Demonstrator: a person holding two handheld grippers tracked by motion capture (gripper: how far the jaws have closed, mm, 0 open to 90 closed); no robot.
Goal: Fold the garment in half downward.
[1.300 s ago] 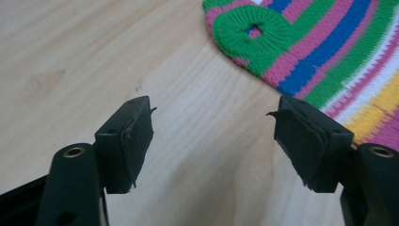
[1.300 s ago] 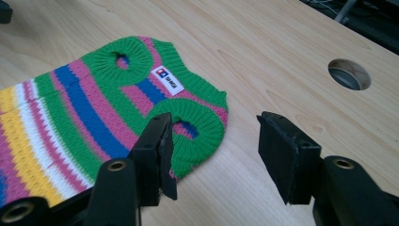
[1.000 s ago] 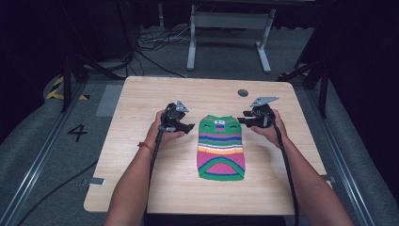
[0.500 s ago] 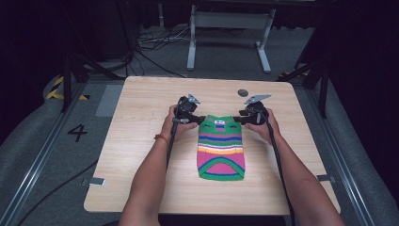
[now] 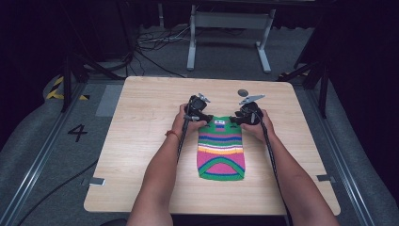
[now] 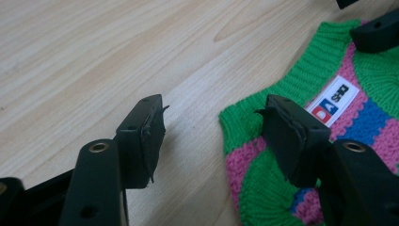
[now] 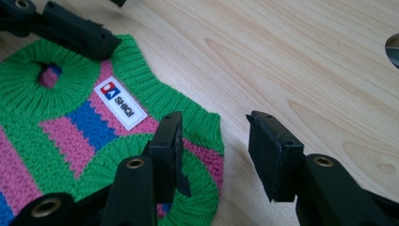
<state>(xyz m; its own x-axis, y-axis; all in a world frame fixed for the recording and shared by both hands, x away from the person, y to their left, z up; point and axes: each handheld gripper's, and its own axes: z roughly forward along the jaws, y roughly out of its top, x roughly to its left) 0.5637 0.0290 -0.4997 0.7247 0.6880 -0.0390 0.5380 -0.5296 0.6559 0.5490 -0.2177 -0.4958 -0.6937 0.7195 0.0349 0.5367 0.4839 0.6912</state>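
My left gripper [image 6: 209, 129] and right gripper [image 7: 214, 150], jaws apart, straddle the striped green-and-pink knitted sweater's [image 5: 220, 150] top corners near the wooden table's [image 5: 141, 141] far edge.

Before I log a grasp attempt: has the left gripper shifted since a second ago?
Yes. In the high view the left gripper has moved right across the table, closing in on the far left corner of the striped knit garment.

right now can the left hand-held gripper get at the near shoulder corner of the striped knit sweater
Probably yes. The left hand-held gripper stands open right at the corner of the striped knit sweater, one jaw over the knit and the other over the bare table. Nothing lies between them.
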